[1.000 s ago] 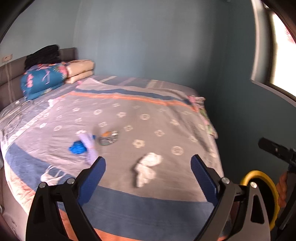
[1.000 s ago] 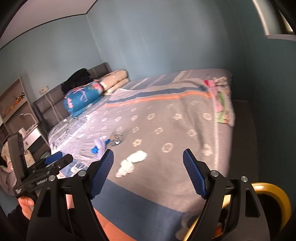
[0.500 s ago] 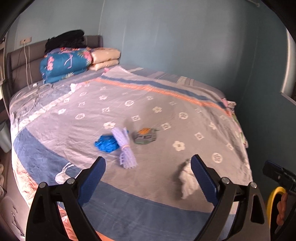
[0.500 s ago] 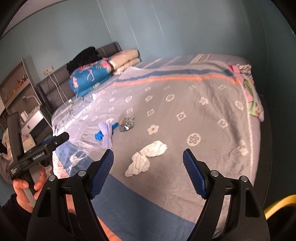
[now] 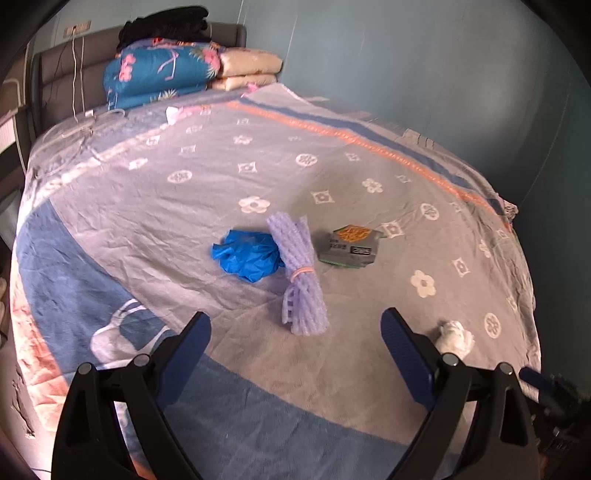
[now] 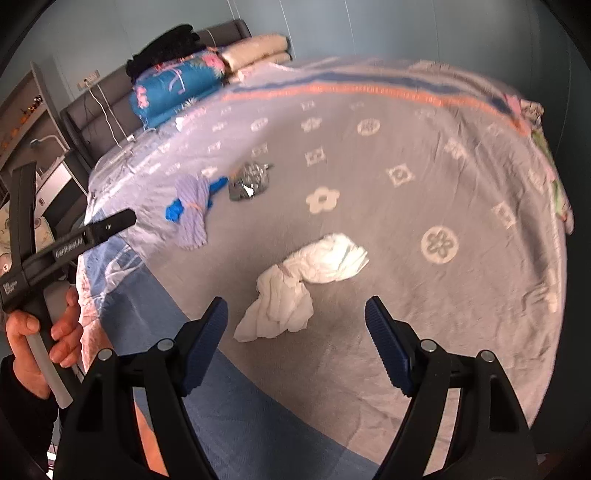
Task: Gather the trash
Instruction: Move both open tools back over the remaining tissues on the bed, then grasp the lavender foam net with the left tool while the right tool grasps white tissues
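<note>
Trash (image 5: 349,246) label unreadable; "GenRobot.AI" hand-held gripper (image 6: 110,225)

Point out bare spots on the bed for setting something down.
Free: bedspread between the folded quilts and the trash; also right of the white tissue. Crowded: blue bag, purple bundle and wrapper clustered mid-bed.

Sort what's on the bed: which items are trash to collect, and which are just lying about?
Trash: white tissue wad, blue crumpled bag, purple bundled strip, snack wrapper.

Lying about: folded blue quilt, beige pillows, black clothing, white cable.
</note>
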`<state>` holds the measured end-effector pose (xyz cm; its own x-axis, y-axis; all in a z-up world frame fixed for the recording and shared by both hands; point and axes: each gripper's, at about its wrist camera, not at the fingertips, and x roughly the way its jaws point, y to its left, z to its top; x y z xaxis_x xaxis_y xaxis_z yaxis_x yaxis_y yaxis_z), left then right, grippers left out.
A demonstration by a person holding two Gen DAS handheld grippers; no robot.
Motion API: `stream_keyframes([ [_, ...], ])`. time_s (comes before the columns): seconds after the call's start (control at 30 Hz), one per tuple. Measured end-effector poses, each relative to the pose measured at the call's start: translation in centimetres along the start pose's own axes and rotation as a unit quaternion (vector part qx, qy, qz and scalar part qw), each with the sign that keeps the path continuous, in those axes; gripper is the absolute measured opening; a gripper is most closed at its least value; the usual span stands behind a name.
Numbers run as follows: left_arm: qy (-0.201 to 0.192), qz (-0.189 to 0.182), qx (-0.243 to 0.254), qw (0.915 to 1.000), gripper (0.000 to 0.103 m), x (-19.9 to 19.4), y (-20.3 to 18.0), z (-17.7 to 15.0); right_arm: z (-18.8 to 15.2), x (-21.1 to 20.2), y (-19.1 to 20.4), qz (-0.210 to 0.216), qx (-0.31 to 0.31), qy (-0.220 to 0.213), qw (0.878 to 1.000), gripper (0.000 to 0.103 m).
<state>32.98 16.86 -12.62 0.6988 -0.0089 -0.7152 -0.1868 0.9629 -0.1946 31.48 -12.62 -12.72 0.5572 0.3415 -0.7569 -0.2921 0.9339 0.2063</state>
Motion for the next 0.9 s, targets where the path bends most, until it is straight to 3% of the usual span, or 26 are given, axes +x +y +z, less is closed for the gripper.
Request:
stream_keyframes([
  [0.47, 0.039, 0.018, -0.024, 0.9988, 0.089, 7.9, -0.2, 1.9, 0.4, 6.4, 0.9, -0.018, -0.002, 0.053, 0.998, 0.074],
  [0.6, 0.038, 0.033, -0.008, 0.9987, 0.088, 9.3, -1.1, 2.0, 0.5, 7.9, 1.1, -0.023, -0.003, 0.062, 0.998, 0.074],
  [0.8, 0.057, 0.043, -0.007, 0.9975, 0.075, 11.5, -1.6, 2.1, 0.9, 9.3, 1.5, -0.031, -0.013, 0.073, 0.997, 0.065],
  [0.83, 0.06, 0.046, -0.005, 0.9972, 0.069, 11.8, -1.7, 2.0, 0.9, 9.5, 1.6, -0.034, -0.016, 0.074, 0.997, 0.063],
  [0.9, 0.066, 0.05, -0.006, 0.9966, 0.054, 12.4, -1.7, 1.8, 0.9, 9.7, 1.7, -0.042, -0.021, 0.075, 0.996, 0.049],
])
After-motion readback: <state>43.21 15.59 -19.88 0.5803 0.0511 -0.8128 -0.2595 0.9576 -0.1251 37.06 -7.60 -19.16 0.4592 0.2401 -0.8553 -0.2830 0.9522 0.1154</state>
